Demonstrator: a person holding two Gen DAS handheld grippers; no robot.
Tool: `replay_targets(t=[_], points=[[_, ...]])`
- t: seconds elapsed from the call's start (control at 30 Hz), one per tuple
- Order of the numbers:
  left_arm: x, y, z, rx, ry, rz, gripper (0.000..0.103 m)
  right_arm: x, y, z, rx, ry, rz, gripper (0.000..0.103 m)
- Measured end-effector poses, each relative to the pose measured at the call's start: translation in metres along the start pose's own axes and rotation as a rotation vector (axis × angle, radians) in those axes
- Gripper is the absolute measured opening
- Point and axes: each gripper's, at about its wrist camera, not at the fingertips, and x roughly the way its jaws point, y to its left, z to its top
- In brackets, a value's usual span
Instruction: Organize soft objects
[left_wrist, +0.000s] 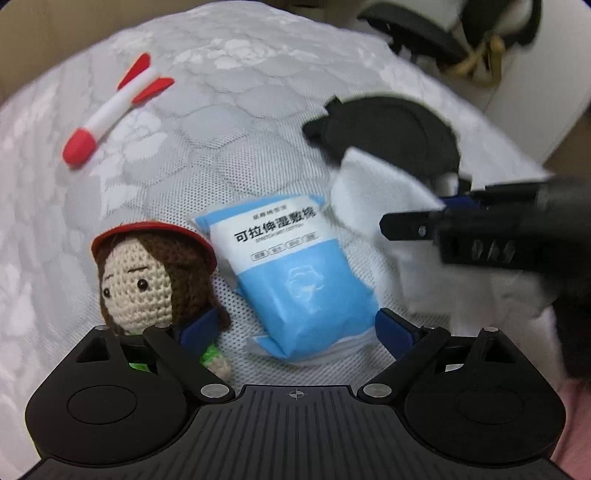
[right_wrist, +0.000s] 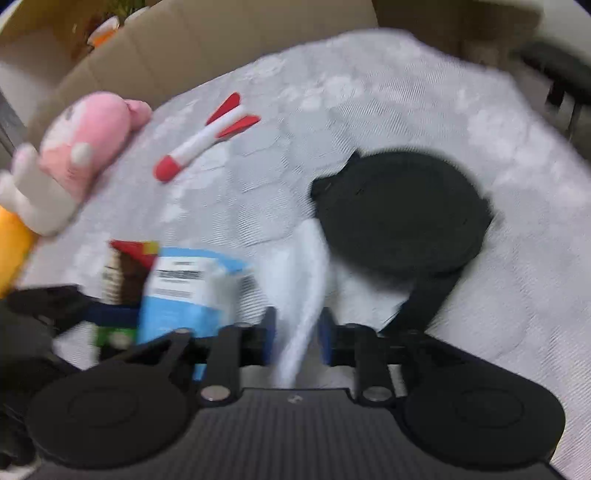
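The white cloth (right_wrist: 306, 295) hangs between your right claw's (right_wrist: 297, 336) part-open pads, beside the black pouch (right_wrist: 402, 214) on the mattress (left_wrist: 240, 122). Your left claw (left_wrist: 295, 325) gapes wide around the blue pack (left_wrist: 291, 273), not gripping; the doll (left_wrist: 147, 273) lies just beside it.

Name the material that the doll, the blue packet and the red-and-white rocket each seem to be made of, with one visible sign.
Doll: crocheted yarn, matte; the stitch loops show on the face.
Blue packet: thin plastic film, slightly glossy, creased, with a crimped end.
Rocket: probably soft foam or felt; smooth, matte, no shine, though the look leaves it open.
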Motion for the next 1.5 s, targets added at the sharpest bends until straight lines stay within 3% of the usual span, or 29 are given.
replay_targets(t=[0.1, 0.17, 0.23, 0.33, 0.4, 0.5, 0.57, 0.63, 0.73, 0.83, 0.87, 0.93, 1.03, 1.07, 1.13, 1.23, 1.3, 1.4, 1.5], points=[[-0.003, 0.015, 0.007, -0.106, -0.004, -0.089, 0.097, -0.008, 0.017, 0.002, -0.135, -0.090, -0.059, 0.046], [-0.004, 0.017, 0.010, -0.102, -0.002, -0.074, 0.097, -0.007, 0.027, 0.005, -0.194, -0.113, -0.076, 0.046], [-0.005, 0.019, 0.013, -0.099, 0.001, -0.058, 0.097, 0.006, 0.030, 0.010, -0.211, -0.080, -0.074, 0.042], [-0.010, 0.014, 0.016, -0.091, 0.008, -0.074, 0.098, 0.023, 0.015, 0.010, -0.105, 0.007, -0.018, 0.005], [-0.015, 0.010, 0.017, -0.071, 0.005, -0.099, 0.098, 0.016, 0.000, 0.009, 0.002, 0.007, 0.041, 0.005], [-0.013, -0.001, 0.019, -0.026, 0.022, -0.100, 0.100, 0.010, -0.037, 0.018, 0.282, 0.023, 0.288, 0.006], [-0.002, -0.003, 0.023, -0.008, 0.037, -0.067, 0.100, 0.010, -0.059, 0.024, 0.449, 0.019, 0.459, 0.006], [0.010, -0.005, 0.033, 0.016, 0.047, -0.016, 0.100, 0.008, -0.069, 0.028, 0.515, 0.001, 0.530, 0.010], [0.029, -0.007, 0.059, 0.070, 0.074, 0.022, 0.101, 0.006, -0.075, 0.028, 0.527, -0.007, 0.540, 0.013], [0.066, -0.011, 0.085, 0.168, 0.195, 0.045, 0.102, 0.008, -0.072, 0.026, 0.497, 0.002, 0.492, 0.014], [0.076, -0.012, 0.088, 0.198, 0.201, 0.076, 0.103, 0.011, -0.070, 0.025, 0.480, 0.004, 0.474, 0.014], [0.076, -0.015, 0.087, 0.223, 0.149, 0.082, 0.103, 0.016, -0.069, 0.025, 0.465, 0.009, 0.438, 0.014], [0.060, -0.019, 0.083, 0.212, 0.045, 0.033, 0.083, 0.017, -0.077, 0.023, 0.493, 0.005, 0.426, 0.014], [0.049, -0.020, 0.081, 0.193, -0.004, 0.018, 0.083, 0.014, -0.080, 0.023, 0.505, -0.008, 0.431, 0.014], [0.024, -0.024, 0.069, 0.191, -0.147, 0.033, 0.083, 0.005, -0.085, 0.025, 0.533, -0.045, 0.480, 0.014], [-0.008, -0.033, 0.046, 0.212, -0.333, 0.080, 0.083, -0.014, -0.088, 0.030, 0.567, -0.114, 0.622, 0.014], [-0.010, -0.044, 0.023, 0.280, -0.328, 0.133, 0.083, -0.024, -0.084, 0.034, 0.556, -0.145, 0.724, 0.013], [-0.004, -0.055, -0.005, 0.348, -0.273, 0.170, 0.083, -0.028, -0.065, 0.030, 0.525, -0.104, 0.831, 0.013], [0.001, -0.058, -0.021, 0.361, -0.234, 0.173, 0.083, -0.018, -0.031, 0.018, 0.411, -0.012, 0.755, 0.013]])
